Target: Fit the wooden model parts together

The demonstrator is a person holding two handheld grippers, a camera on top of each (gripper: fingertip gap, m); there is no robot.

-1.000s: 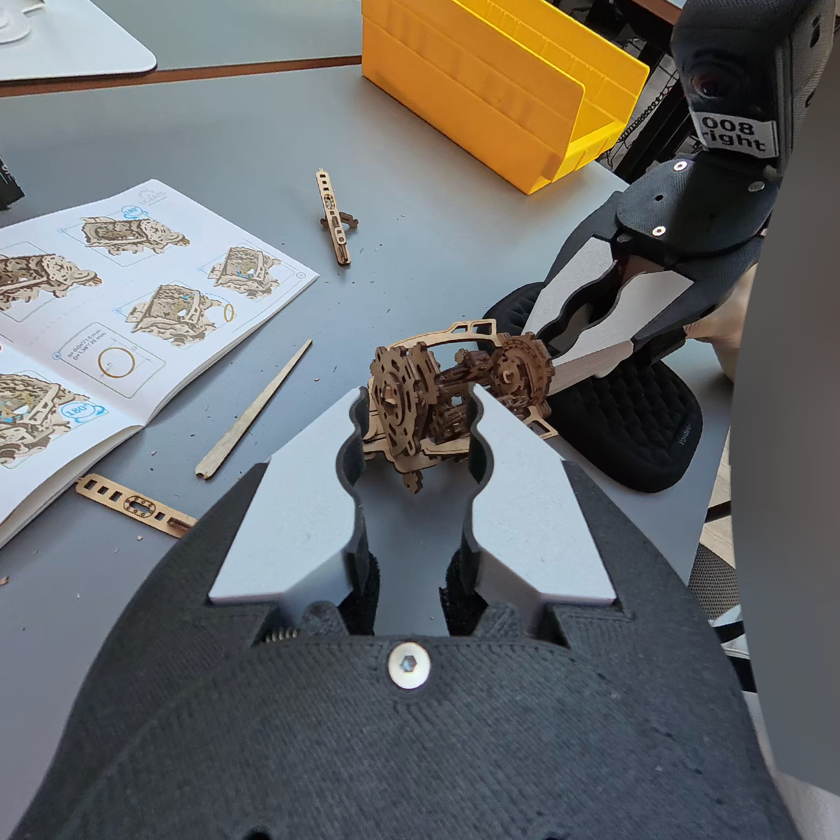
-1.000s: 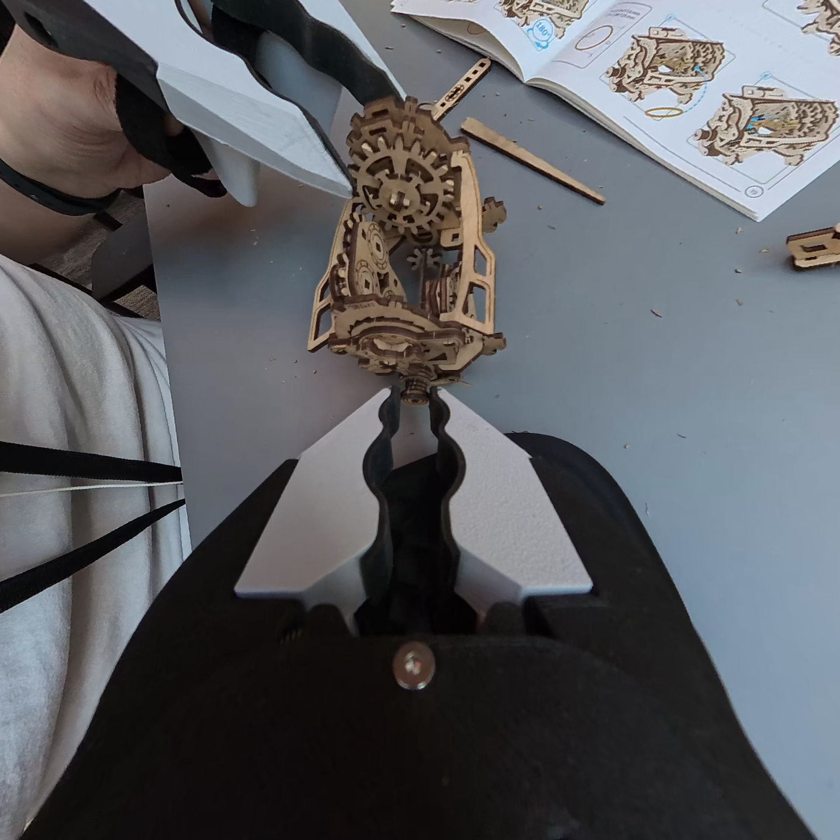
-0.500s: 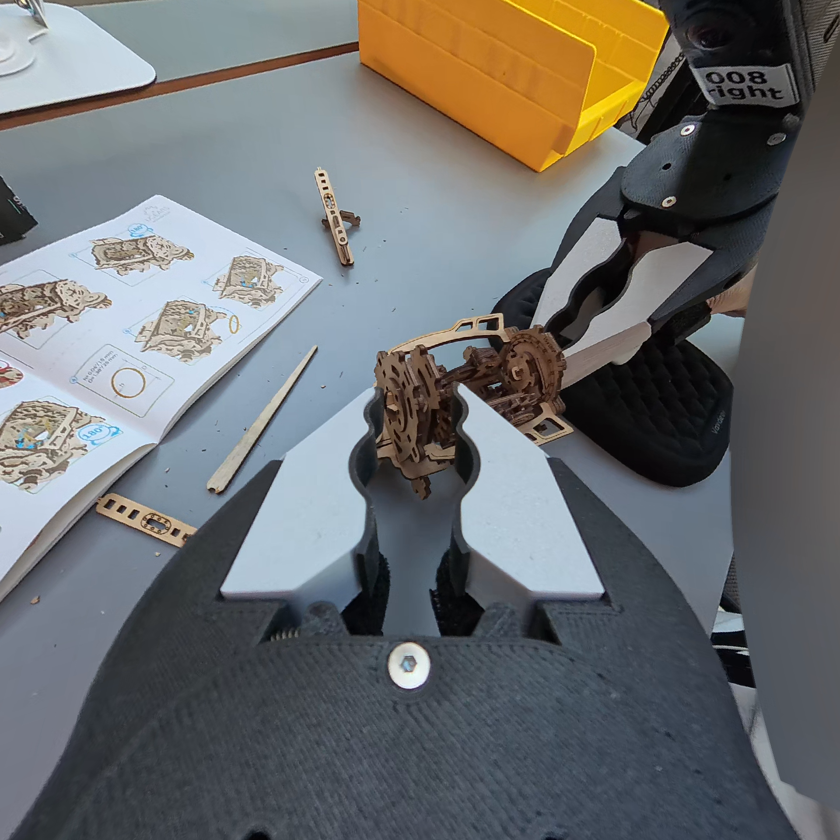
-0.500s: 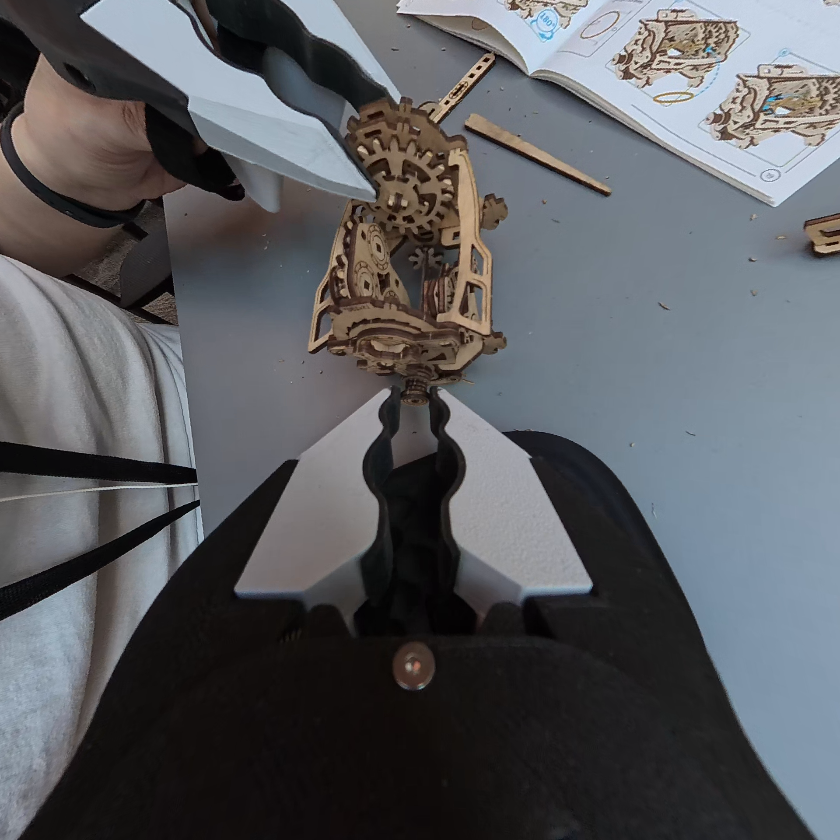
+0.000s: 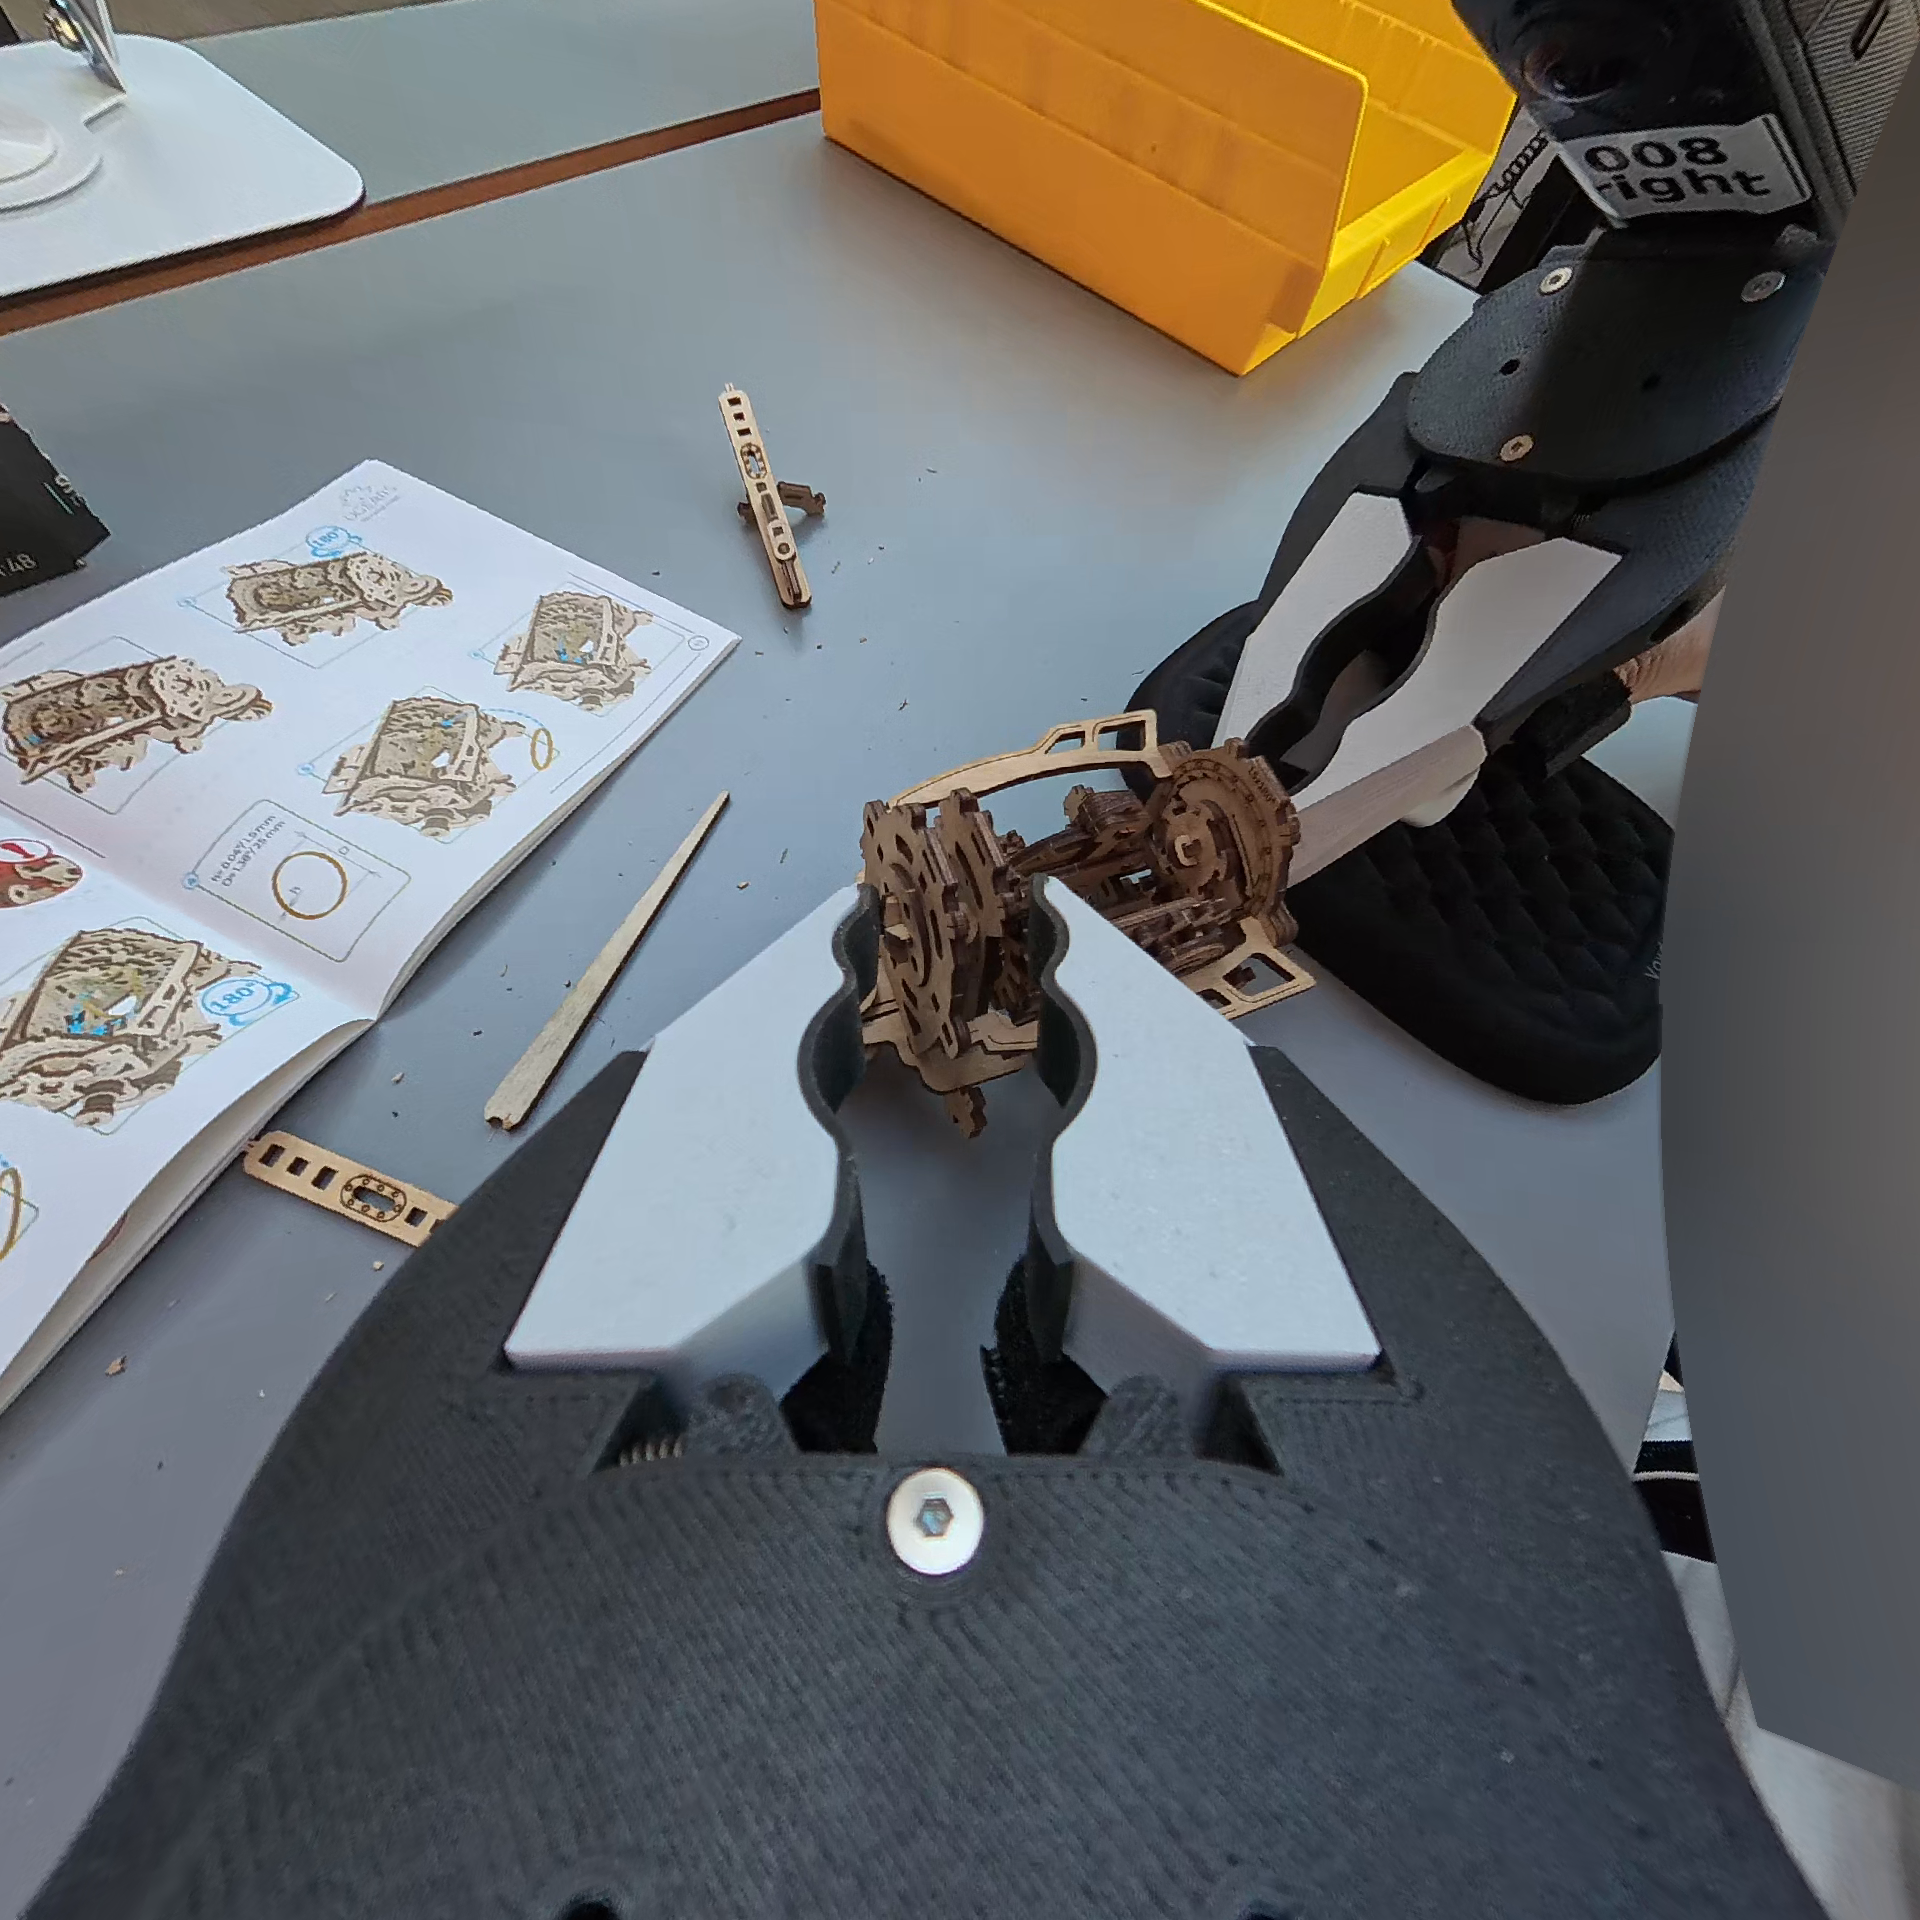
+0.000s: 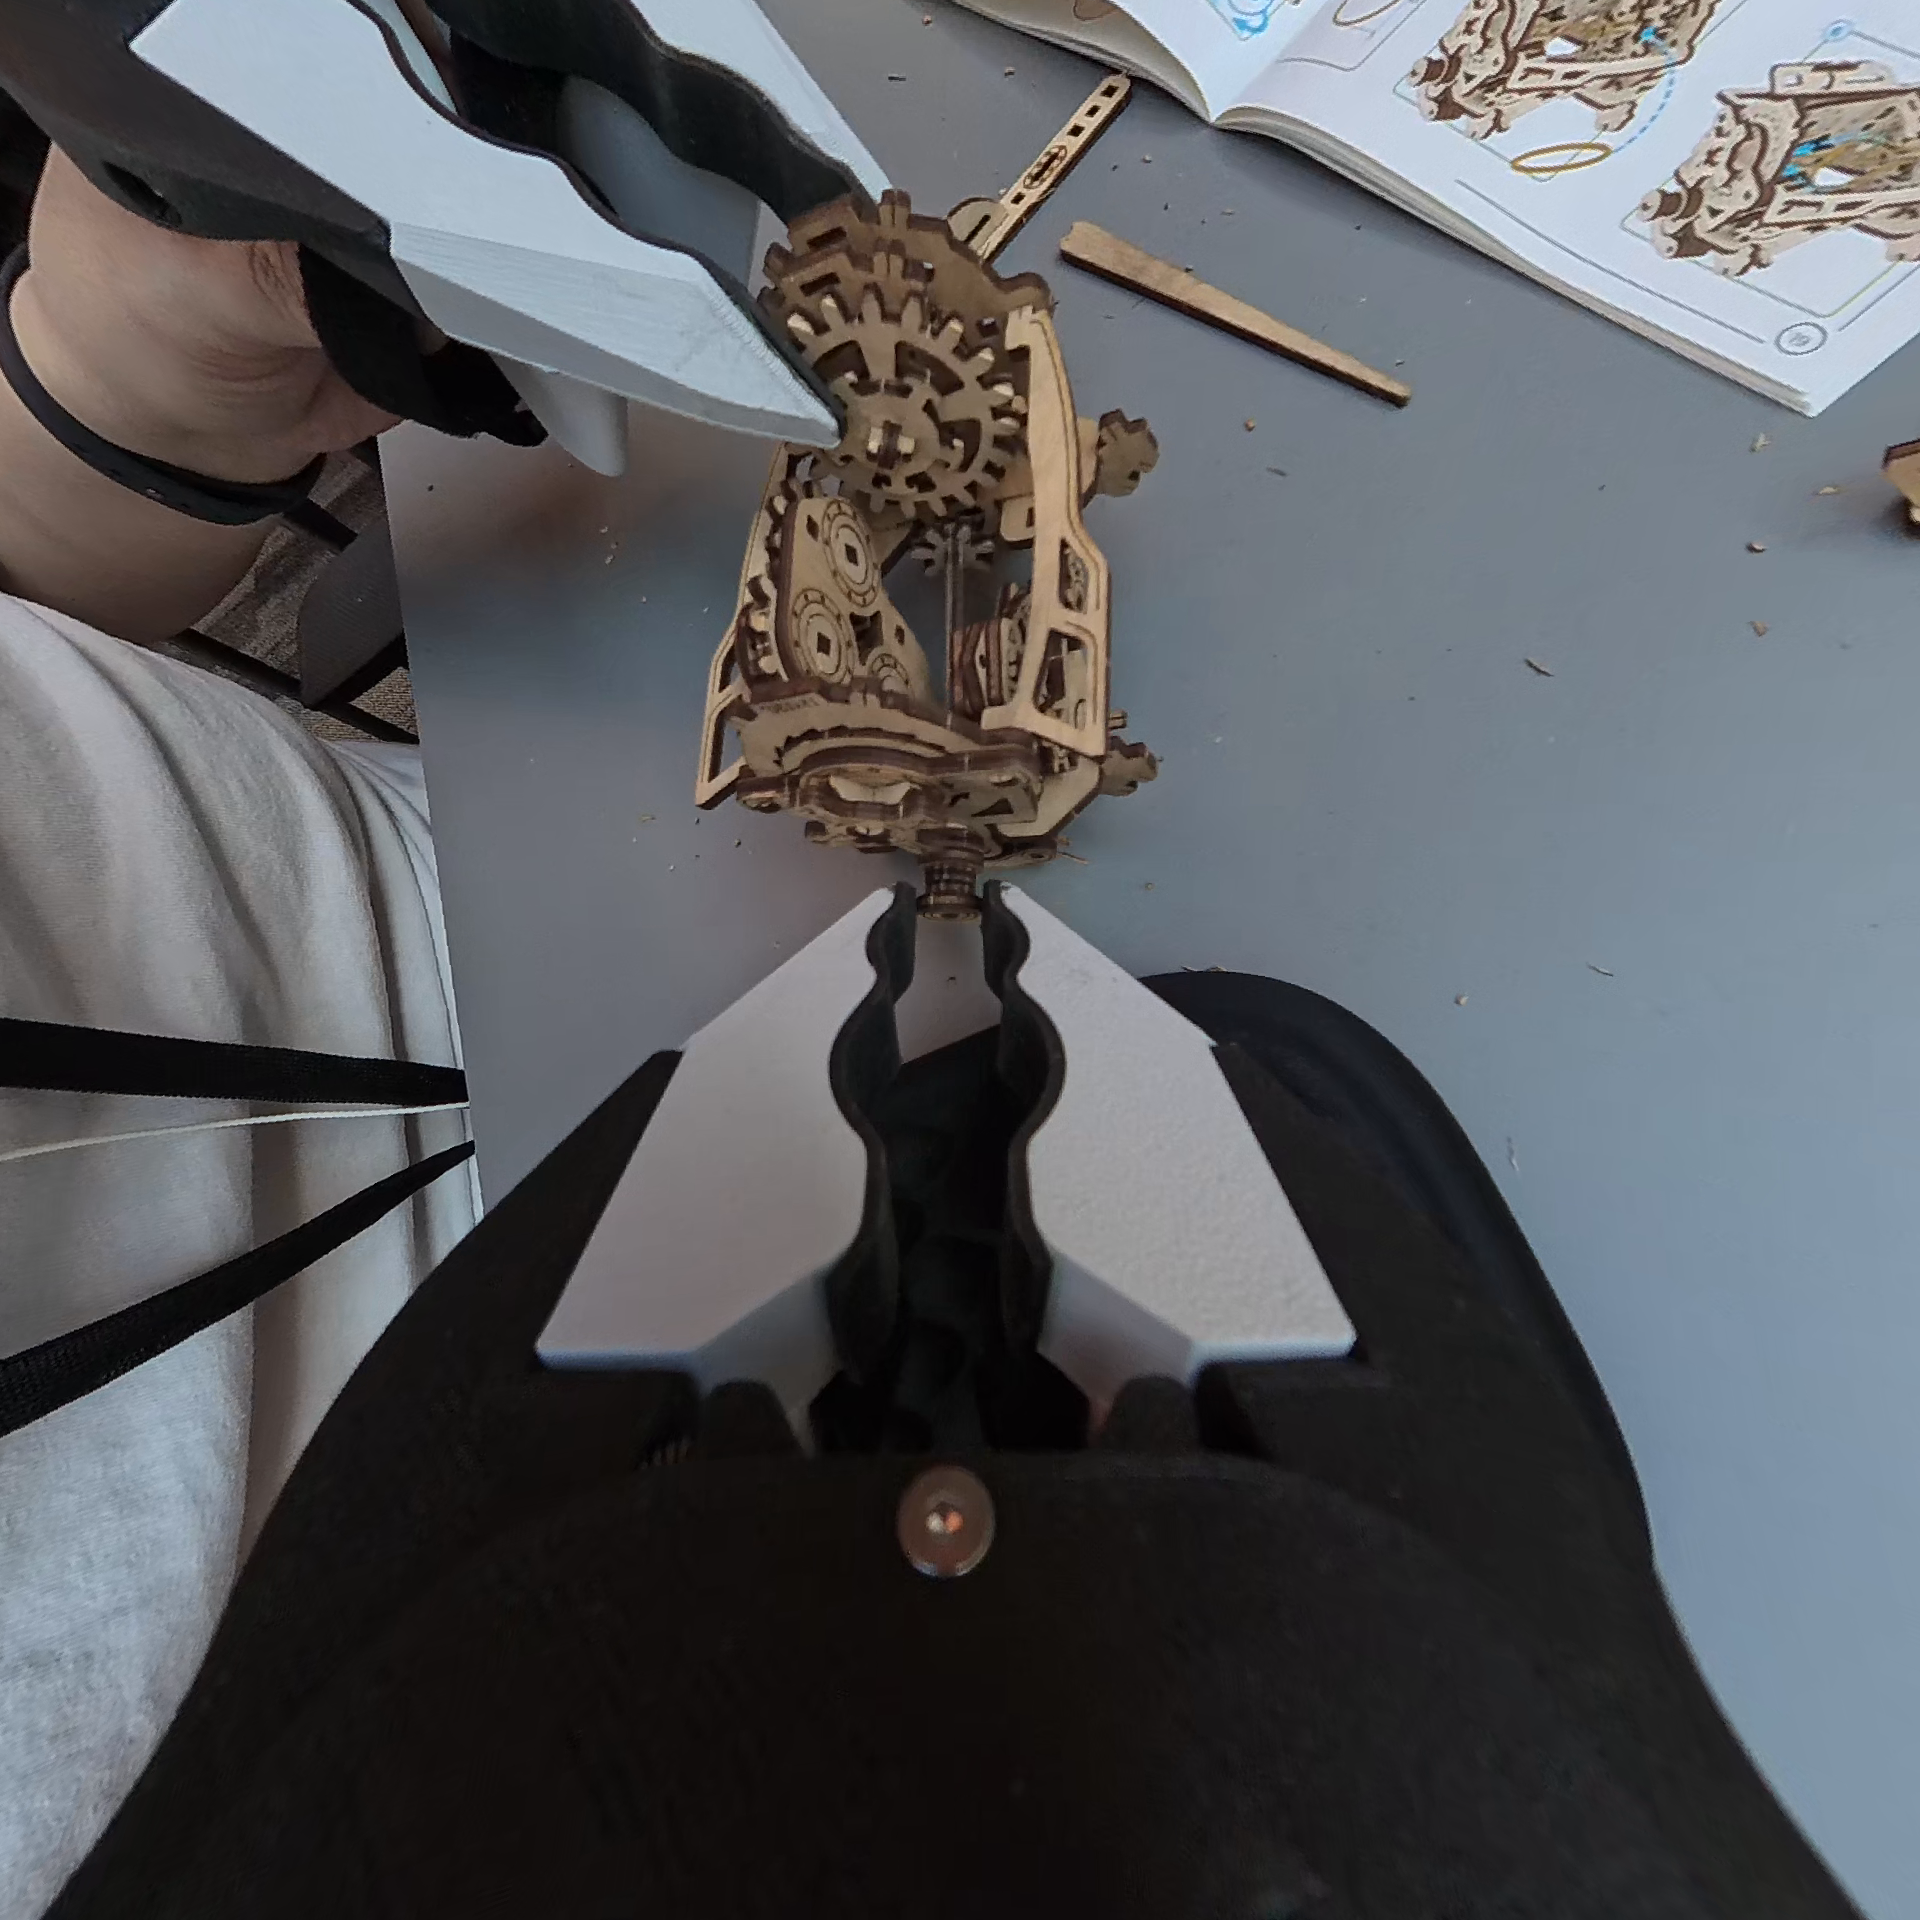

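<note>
Both grippers pinch the wooden model (image 5: 1081, 894) (seemingly off the table)

Grey tabletop (image 5: 582, 343); yellow bin (image 5: 1132, 156) at far edge; open instruction booklet (image 5: 312, 769) left; black mesh pad (image 5: 1507, 956) right.

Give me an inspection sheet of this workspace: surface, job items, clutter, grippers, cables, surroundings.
Surface: grey table, wood crumbs scattered.
Job's things: wooden gear model held between both grippers; loose slotted strip, notched piece, tapered stick on the table.
Clutter: open instruction booklet, yellow bin, black pad.
Grippers: left gripper shut on the model's gear end; right gripper shut on its small knob.
Cables: nothing seen.
Surroundings: person's sleeve, white stand base.
</note>
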